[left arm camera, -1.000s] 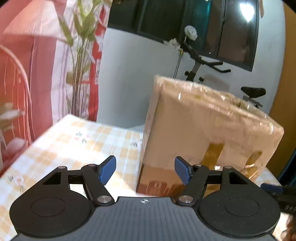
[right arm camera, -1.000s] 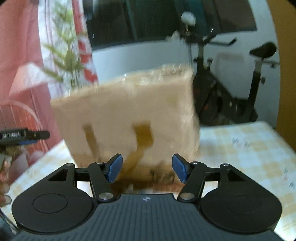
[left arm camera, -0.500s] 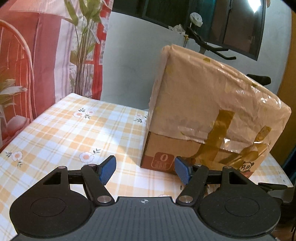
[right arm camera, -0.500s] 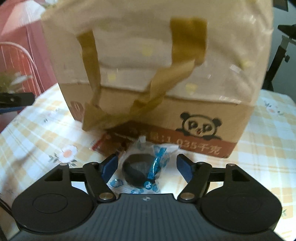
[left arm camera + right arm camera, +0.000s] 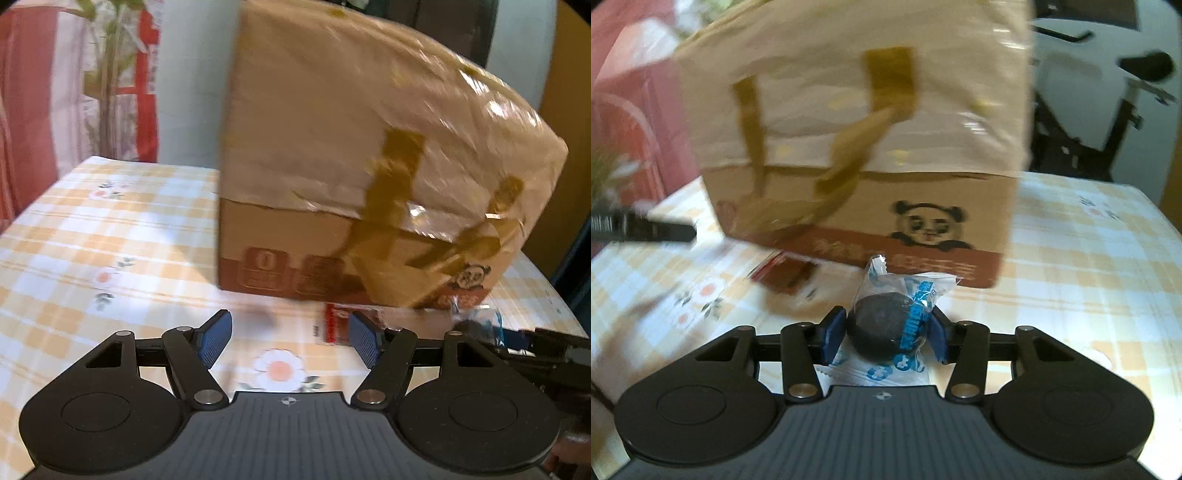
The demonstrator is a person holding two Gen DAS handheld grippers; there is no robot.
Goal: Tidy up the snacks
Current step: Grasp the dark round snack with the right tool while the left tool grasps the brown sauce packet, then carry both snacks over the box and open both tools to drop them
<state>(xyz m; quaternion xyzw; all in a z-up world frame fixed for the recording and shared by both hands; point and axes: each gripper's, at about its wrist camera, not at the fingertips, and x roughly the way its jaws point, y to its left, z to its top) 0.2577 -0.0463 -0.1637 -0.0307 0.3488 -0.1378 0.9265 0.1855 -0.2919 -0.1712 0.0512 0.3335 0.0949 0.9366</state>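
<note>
Table: cloth in orange-and-white check with small flower prints. Wall: plain, pale. Curtain: red and white, left of the wall, printed with green leafy stems. Window: dark panes above the wall, mostly hidden. Exercise bike: black frame and saddle, standing beyond the table's far edge. Light: warm, soft; both views blurred.
</note>
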